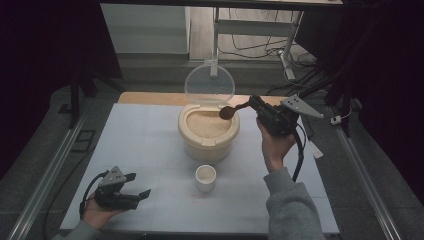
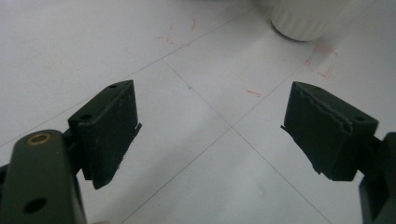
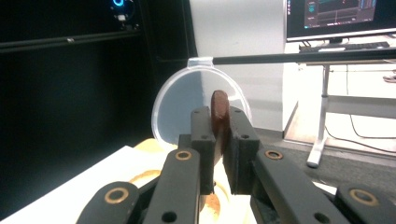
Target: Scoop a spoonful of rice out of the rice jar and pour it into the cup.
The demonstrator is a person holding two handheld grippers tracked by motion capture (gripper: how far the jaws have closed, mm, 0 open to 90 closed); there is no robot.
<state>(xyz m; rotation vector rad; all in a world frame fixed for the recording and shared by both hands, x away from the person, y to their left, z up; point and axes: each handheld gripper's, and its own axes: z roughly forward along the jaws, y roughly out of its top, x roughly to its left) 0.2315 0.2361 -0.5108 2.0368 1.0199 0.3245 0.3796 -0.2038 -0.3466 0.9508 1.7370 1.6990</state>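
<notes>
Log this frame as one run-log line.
right gripper: shut on wooden spoon, over open rice container | left gripper: open, resting on table | cup: holds rice

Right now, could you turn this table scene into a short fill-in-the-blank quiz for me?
1. The right tongs grip a brown ____.
2. The container of rice has its clear lid standing ____.
3. The small white cup stands ____ to the person than the container.
4. The left tongs are ____.

Missing words: spoon; open; nearer; open

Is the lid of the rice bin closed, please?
No, the clear lid stands raised behind the open bin, with rice showing inside.
</notes>
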